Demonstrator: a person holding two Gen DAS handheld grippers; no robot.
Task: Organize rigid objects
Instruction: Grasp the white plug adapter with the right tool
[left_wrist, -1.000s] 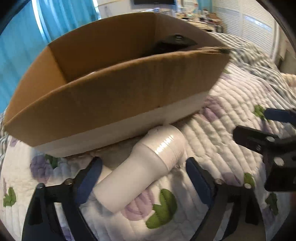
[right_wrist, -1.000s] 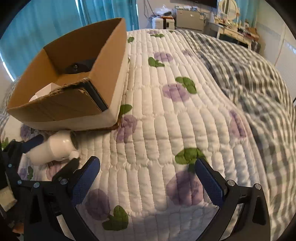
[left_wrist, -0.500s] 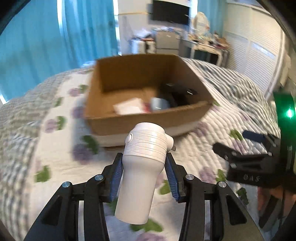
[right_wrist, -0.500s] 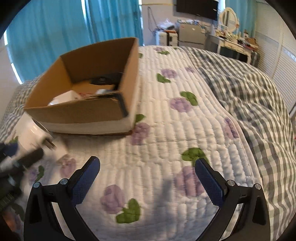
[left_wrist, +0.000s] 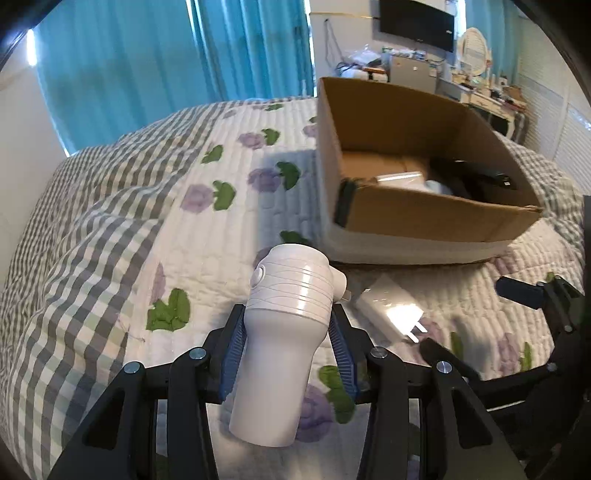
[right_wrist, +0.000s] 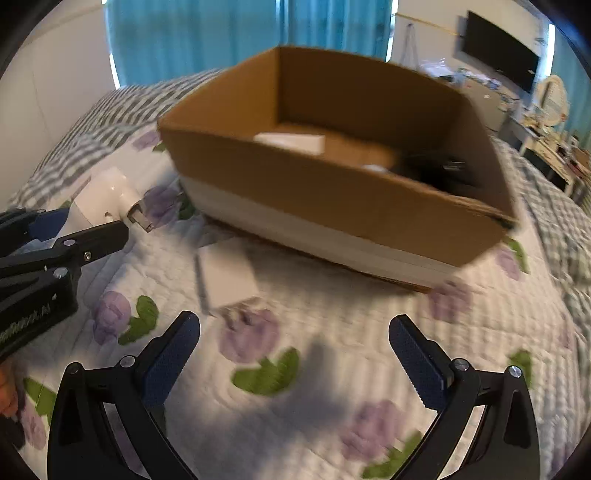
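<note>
My left gripper (left_wrist: 288, 343) is shut on a white plug-in device (left_wrist: 284, 332) and holds it above the quilt; it also shows in the right wrist view (right_wrist: 103, 199), with metal prongs at its end. A flat white charger (left_wrist: 388, 306) with prongs lies on the quilt in front of the open cardboard box (left_wrist: 424, 214); it also shows in the right wrist view (right_wrist: 229, 277). The box (right_wrist: 332, 192) holds white and black items. My right gripper (right_wrist: 295, 354) is open and empty, low over the quilt near the charger. It shows at the right in the left wrist view (left_wrist: 517, 314).
The bed has a white floral quilt (right_wrist: 314, 314) and a grey checked blanket (left_wrist: 74, 240). Blue curtains (left_wrist: 166, 55) hang behind. A cluttered desk and a wall TV (left_wrist: 417, 22) stand at the far right.
My left gripper closed on the white device, lifted it off the quilt and swung left. A flat white charger now shows in front of the box. My right gripper turned left towards the box.
</note>
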